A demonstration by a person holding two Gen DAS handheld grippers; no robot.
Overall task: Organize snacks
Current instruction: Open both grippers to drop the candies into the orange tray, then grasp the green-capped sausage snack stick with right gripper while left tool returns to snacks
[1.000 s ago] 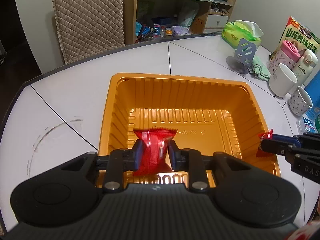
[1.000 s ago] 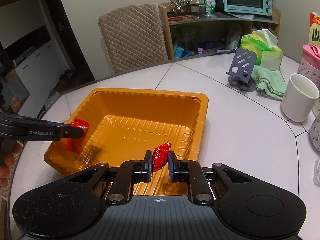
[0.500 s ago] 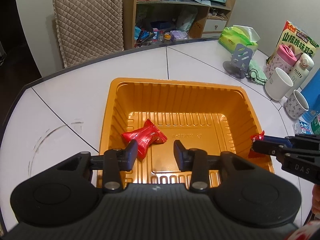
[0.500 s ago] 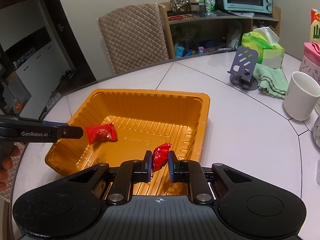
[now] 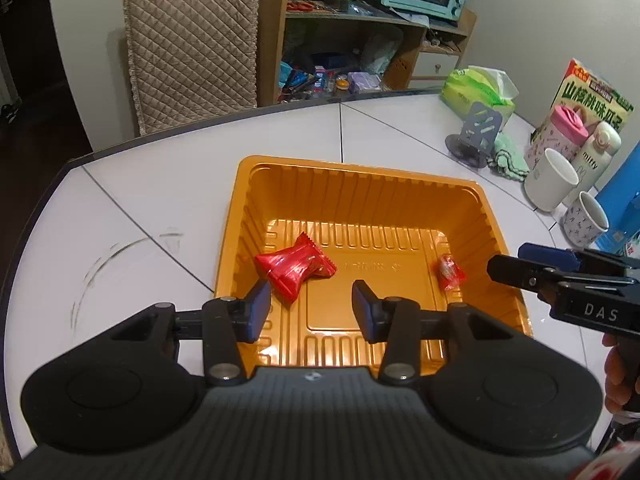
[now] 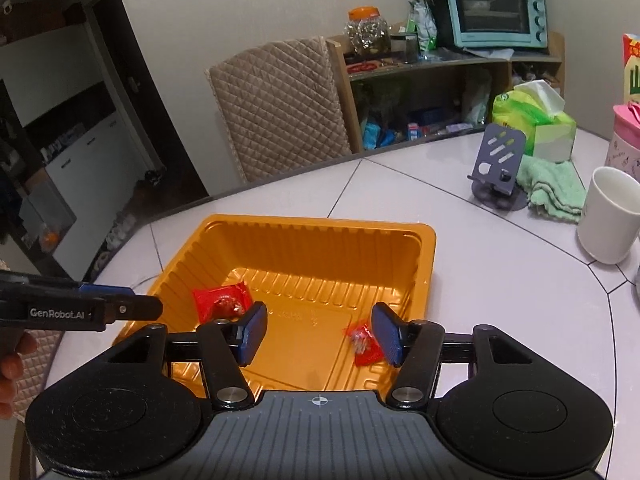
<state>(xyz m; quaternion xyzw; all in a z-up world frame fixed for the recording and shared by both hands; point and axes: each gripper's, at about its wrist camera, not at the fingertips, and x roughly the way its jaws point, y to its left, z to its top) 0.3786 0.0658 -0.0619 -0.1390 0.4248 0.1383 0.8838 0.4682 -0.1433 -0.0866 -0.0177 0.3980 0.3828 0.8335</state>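
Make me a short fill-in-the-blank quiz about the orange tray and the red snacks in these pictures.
1. Both red snacks lie inside the ____ tray.
2. The number of snacks in the tray is ____.
3. The larger red snack lies nearer the ____ claw.
4. Both claws, including the right claw, hold ____.

Answers: orange; two; left; nothing

A white table (image 5: 168, 184) with dark seam lines carries the clutter along its right edge. A green tissue pack (image 6: 532, 124) sits near the far edge, with a grey phone stand (image 6: 498, 160) in front of it and a green cloth (image 6: 552, 188) just beside the stand. A white mug (image 6: 608, 216) stands nearer, next to a patterned mug (image 5: 586, 220), a pink bottle (image 5: 556, 136) and a snack box (image 5: 592, 100). Beyond the table are a quilted chair (image 5: 192, 40) and a wooden shelf (image 6: 440, 92) holding a teal oven (image 6: 496, 8) and a jar (image 6: 364, 32).
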